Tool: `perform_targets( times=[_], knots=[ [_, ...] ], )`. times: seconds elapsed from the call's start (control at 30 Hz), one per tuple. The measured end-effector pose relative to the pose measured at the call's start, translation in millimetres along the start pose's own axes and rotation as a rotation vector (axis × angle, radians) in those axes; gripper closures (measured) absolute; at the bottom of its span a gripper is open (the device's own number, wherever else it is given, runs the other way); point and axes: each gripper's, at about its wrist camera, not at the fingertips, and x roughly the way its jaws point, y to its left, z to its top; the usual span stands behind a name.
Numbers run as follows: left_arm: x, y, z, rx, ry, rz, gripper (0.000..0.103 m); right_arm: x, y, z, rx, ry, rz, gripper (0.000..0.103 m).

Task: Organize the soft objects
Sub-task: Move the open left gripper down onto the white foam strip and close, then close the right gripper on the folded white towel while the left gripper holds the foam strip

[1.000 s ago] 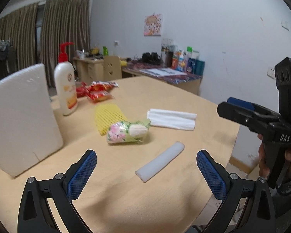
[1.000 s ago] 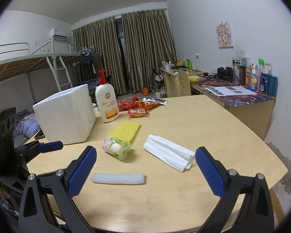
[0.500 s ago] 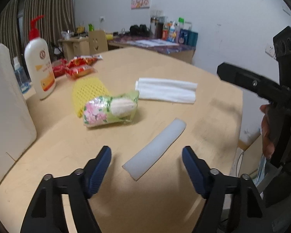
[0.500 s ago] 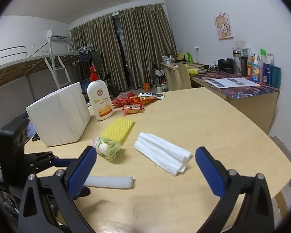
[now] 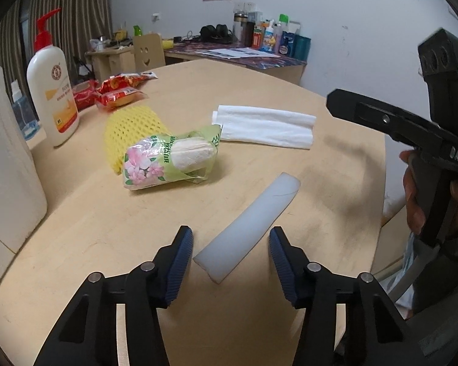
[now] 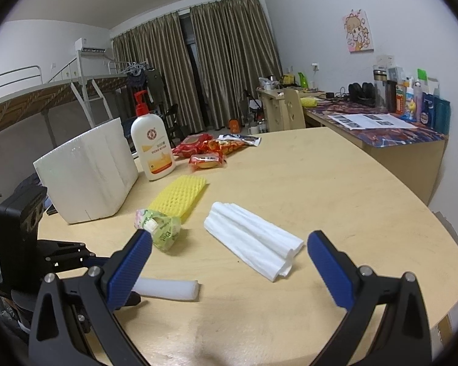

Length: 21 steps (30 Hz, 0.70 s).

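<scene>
A white foam strip (image 5: 247, 231) lies flat on the wooden table; its near end sits between the blue pads of my left gripper (image 5: 230, 257), which is open around it without touching. It also shows in the right wrist view (image 6: 168, 288). A flowered tissue pack (image 5: 171, 160) lies on a yellow foam net (image 5: 131, 128). A folded white cloth (image 5: 265, 128) lies further right. My right gripper (image 6: 229, 262) is open and empty, hovering in front of the cloth (image 6: 253, 239).
A white foam box (image 6: 88, 172) stands at the table's left. A lotion pump bottle (image 6: 151, 149) and red snack packets (image 6: 207, 149) are behind the net. The table's curved edge (image 5: 378, 201) runs on the right. A cluttered desk (image 6: 381, 125) stands along the wall.
My left gripper has moved down and forward to the foam strip and narrowed its opening around the strip's near end. My right gripper has drifted slightly toward the folded cloth.
</scene>
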Motion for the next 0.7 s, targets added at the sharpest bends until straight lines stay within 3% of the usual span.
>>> perform_targets(
  times=[0.1, 0.27, 0.4, 0.7],
  knots=[
    [1, -2, 1, 0.036, 0.011, 0.027, 0.063, 4, -3, 1, -0.003, 0.013, 0.001, 0.0],
    [-1, -4, 0, 0.099, 0.046, 0.015, 0.065, 9, -5, 2, -0.012, 0.031, 0.011, 0.0],
    [0, 1, 3, 0.095, 0.062, 0.001, 0.078, 11, -4, 4, -0.021, 0.037, 0.024, 0.0],
    [-3, 14, 4, 0.028, 0.035, -0.066, 0.086, 25, -13, 4, -0.023, 0.072, -0.001, 0.0]
  ],
)
